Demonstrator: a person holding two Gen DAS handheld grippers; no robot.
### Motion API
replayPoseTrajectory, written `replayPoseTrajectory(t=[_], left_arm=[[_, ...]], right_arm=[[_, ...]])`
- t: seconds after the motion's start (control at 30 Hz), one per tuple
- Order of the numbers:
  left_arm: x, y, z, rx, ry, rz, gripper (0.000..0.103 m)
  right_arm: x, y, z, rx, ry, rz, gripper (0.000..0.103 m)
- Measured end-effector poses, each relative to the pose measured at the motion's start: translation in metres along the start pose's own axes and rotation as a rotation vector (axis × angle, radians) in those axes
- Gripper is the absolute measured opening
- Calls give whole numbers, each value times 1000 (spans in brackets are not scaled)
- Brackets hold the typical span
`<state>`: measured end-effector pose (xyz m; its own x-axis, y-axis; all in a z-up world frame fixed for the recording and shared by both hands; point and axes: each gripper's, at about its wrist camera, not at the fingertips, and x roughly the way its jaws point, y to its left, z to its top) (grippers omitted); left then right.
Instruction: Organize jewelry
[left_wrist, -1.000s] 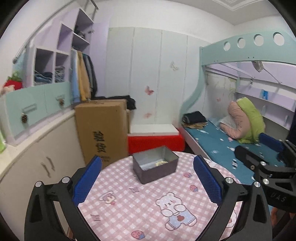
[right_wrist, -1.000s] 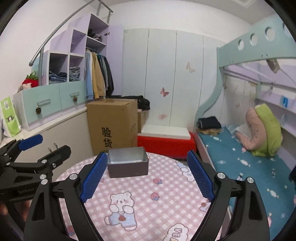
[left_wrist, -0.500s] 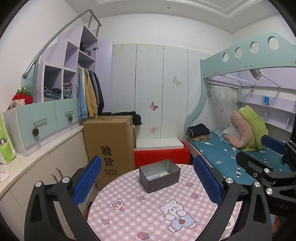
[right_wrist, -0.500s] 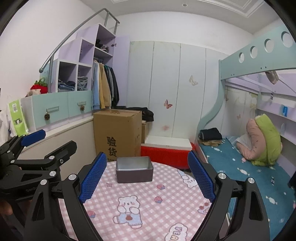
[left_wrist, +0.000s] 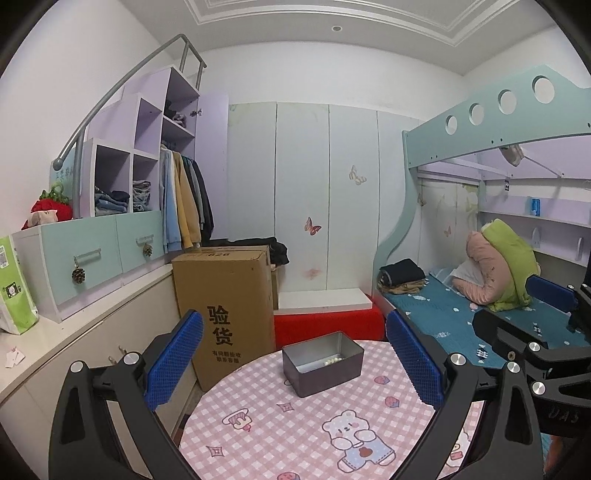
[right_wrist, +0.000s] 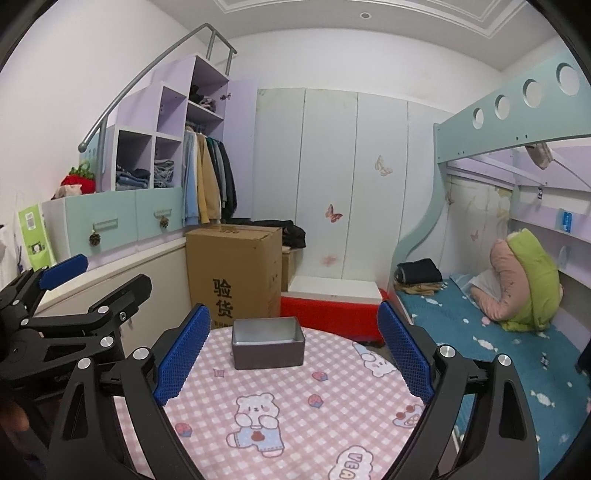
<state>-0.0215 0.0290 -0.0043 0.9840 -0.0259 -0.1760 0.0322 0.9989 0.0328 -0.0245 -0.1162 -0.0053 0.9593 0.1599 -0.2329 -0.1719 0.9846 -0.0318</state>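
While both jaws gape empty | tin beyond left gripper, right gripper

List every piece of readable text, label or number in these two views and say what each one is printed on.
"验货": large characters on the cardboard box front, in both views.
"026": on the box's top flap, left wrist view; uncertain.
Two lines of small print under the characters: too small to read.
"VEA": partly cut off, on the pink checked tablecloth, right wrist view.
"UAS": embossed on the right gripper body; faint.
Green bag labels: blurred.
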Motion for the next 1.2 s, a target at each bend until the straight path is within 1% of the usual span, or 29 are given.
replayPoseTrajectory(t=[0.13,0.7,1.2], left_arm=[[0,0,-1,-4,-15,0,96],[5,-3,-2,8,-5,2,96],[15,0,-5,12,13,-6,96]], right_arm=[[0,0,0,2,3,0,89],[7,-4,0,18,21,5,89],[16,-2,-7,26,33,-7,89]])
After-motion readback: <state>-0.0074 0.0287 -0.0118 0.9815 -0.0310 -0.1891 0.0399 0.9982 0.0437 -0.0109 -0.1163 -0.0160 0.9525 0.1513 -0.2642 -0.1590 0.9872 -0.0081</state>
